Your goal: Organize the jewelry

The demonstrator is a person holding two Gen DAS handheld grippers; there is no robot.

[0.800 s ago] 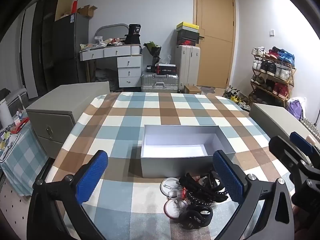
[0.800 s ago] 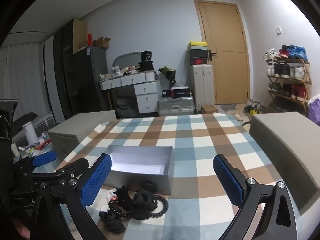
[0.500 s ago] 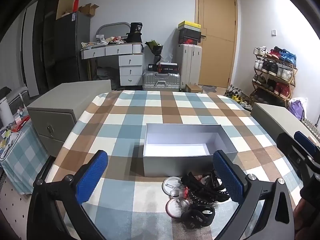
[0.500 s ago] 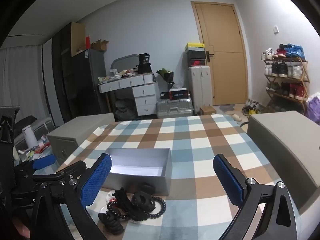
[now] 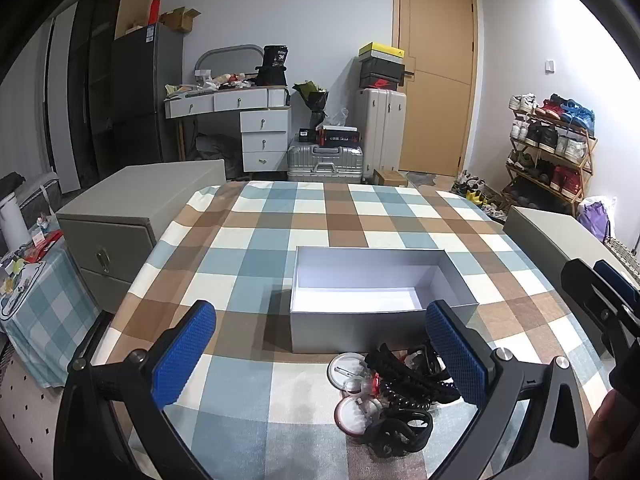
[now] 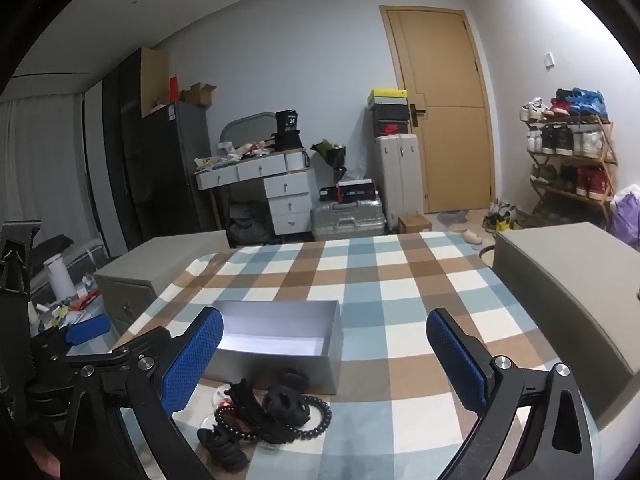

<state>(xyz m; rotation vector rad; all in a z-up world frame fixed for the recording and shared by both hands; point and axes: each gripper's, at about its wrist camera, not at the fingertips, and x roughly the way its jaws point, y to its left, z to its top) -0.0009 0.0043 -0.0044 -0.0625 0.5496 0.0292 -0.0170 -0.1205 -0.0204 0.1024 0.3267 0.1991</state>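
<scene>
A tangled pile of black bracelets and hair ties [image 5: 404, 392] lay on the checked tablecloth [image 5: 256, 240], just in front of an empty grey box [image 5: 372, 320], probably meant to receive them. The left gripper [image 5: 320, 354] and right gripper [image 6: 324, 356] hovered above, fingers wide apart and holding nothing, seemingly ready for a first pick.

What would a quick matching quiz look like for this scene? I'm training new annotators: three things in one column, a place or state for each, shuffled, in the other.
Things:
1. grey box
2. pile of black jewelry
3. left gripper

Places or states:
A. fingers wide apart, holding nothing
B. lidless, nothing inside
C. heaped on the checked tablecloth, in front of the box

Pairs: 1-B, 2-C, 3-A
</scene>
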